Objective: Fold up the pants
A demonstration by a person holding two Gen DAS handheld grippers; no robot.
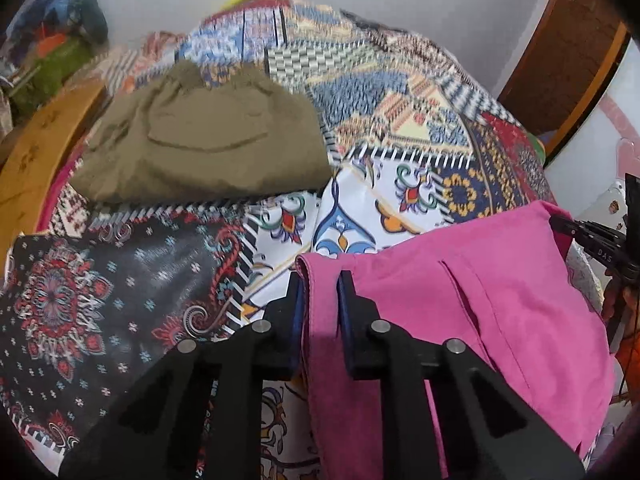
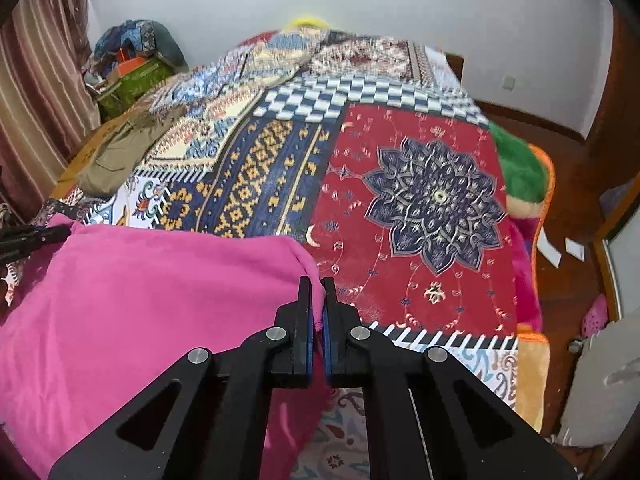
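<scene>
The only writing that can be read is "DAS", in small pale letters on the right claw (image 1: 592, 236) where it reaches in at the right edge of the left wrist view. Going left to right in that view: a folded olive garment (image 1: 204, 136) lies far back on the bed's patterned bedspread (image 1: 400, 184), well apart from the claws; nearer, the left claw (image 1: 320, 280) is clamped on the left hemmed corner of the pink pants (image 1: 480, 300), a fold of pink cloth pinched between its blue pads (image 1: 346, 312). The pants spread from there to the right, up to the right claw at their far corner.

In the right wrist view the left claw (image 2: 44, 236) shows as a dark tip at the left edge, touching the pants (image 2: 140, 320); the pink cloth fills the lower left, and the right claw (image 2: 318, 280) is closed tight on its right edge, with pink showing between the pads. A green and orange blanket (image 2: 516, 168) lies at the bed's right side
</scene>
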